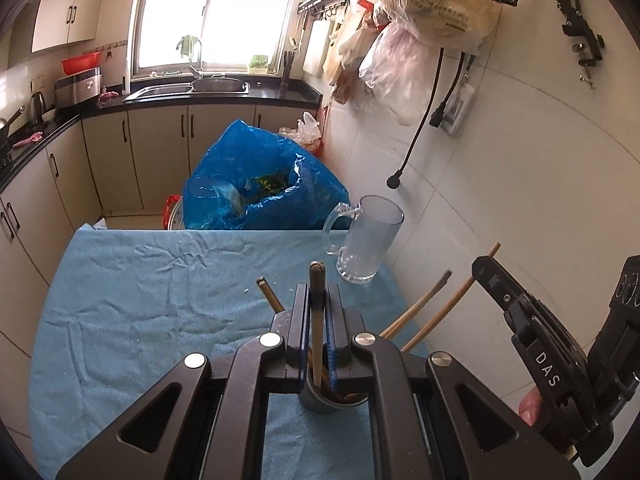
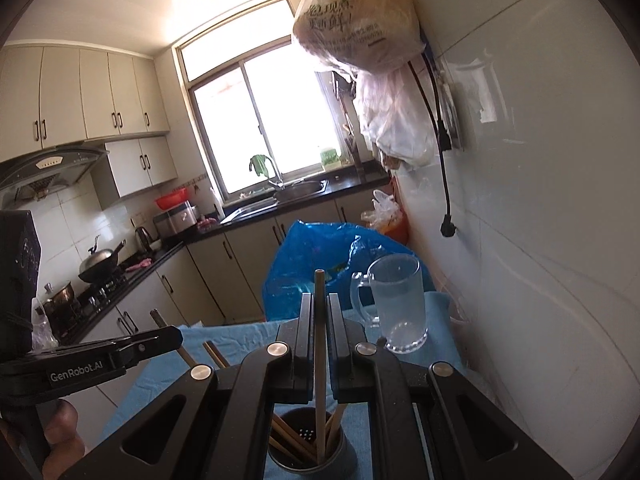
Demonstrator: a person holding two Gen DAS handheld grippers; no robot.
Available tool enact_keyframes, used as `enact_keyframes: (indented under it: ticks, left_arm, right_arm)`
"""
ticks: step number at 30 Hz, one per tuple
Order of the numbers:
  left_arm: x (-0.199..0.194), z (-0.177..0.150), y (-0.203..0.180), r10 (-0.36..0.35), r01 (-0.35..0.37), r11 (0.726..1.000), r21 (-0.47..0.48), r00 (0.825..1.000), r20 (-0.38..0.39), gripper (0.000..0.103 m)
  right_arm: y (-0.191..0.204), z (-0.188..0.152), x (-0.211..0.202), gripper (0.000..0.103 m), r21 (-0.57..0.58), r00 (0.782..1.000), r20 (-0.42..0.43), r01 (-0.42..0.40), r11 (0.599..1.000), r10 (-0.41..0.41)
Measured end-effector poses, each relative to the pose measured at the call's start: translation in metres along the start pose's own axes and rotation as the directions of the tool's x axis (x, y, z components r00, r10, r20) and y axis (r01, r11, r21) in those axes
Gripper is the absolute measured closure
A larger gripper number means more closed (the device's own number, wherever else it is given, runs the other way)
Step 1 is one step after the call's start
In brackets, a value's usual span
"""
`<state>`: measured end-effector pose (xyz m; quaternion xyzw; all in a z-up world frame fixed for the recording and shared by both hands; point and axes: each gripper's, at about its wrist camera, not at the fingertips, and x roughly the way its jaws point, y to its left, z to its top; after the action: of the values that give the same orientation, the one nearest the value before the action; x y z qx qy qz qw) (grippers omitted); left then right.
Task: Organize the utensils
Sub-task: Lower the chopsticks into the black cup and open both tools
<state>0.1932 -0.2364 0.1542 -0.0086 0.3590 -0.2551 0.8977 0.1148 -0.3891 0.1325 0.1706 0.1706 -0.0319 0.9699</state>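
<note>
While both of your grippers hang over the dark holder cup point(image 2: 312, 448) at the near edge of the blue cloth point(image 1: 160, 280), each is clamped on a single chopstick. Your left gripper point(image 1: 318, 296) has its jaws together on a dark-tipped chopstick point(image 1: 317, 320) whose lower end sits inside the cup among other sticks. Your right gripper point(image 2: 320, 312) has its jaws pressed on a pale chopstick point(image 2: 320, 360), upright, its lower end also within the cup. More chopsticks point(image 2: 292, 440) lean against the cup's inner wall. A clear glass mug point(image 1: 368, 240) stands on the cloth at the far right, well apart from the cup, near the white wall. A blue plastic bag point(image 1: 256, 184) sits beyond the cloth's far edge
</note>
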Motion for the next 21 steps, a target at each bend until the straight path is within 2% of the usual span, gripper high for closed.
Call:
enact_keyframes:
  ticks: [6,8,9,10,18,21]
  left_arm:
    - [0.003,-0.002,0.004,-0.004,0.004,1.0,0.005,1.0,-0.022,0.094]
    - [0.001,-0.001,0.006,-0.018,0.017,1.0,-0.008,0.999,-0.03,0.081]
    - [-0.001,-0.001,0.008,-0.02,0.02,1.0,-0.014,1.0,-0.024,0.07]
    - [-0.006,0.0,0.009,-0.019,0.019,1.0,-0.021,1.0,-0.008,0.067]
    - [-0.042,0.001,0.013,-0.024,0.025,0.999,-0.029,0.998,0.052,0.066]
    - [-0.063,-0.004,0.016,-0.018,0.02,1.0,-0.023,0.996,0.091,0.061]
  right_arm:
    - [-0.003,-0.01,0.01,0.095,0.007,0.999,-0.049,0.005,1.0,-0.005]
    - [-0.005,-0.01,0.009,0.093,0.018,0.998,-0.059,-0.002,1.0,0.003]
    - [-0.005,-0.009,0.007,0.092,0.021,0.998,-0.058,-0.007,1.0,0.009]
    - [-0.005,-0.008,0.004,0.092,0.021,0.999,-0.048,-0.003,1.0,0.004]
    - [0.008,0.008,-0.043,0.091,-0.001,0.999,0.04,-0.024,1.0,0.024]
    - [0.016,0.011,-0.064,0.077,0.0,0.997,0.071,-0.044,0.999,0.044]
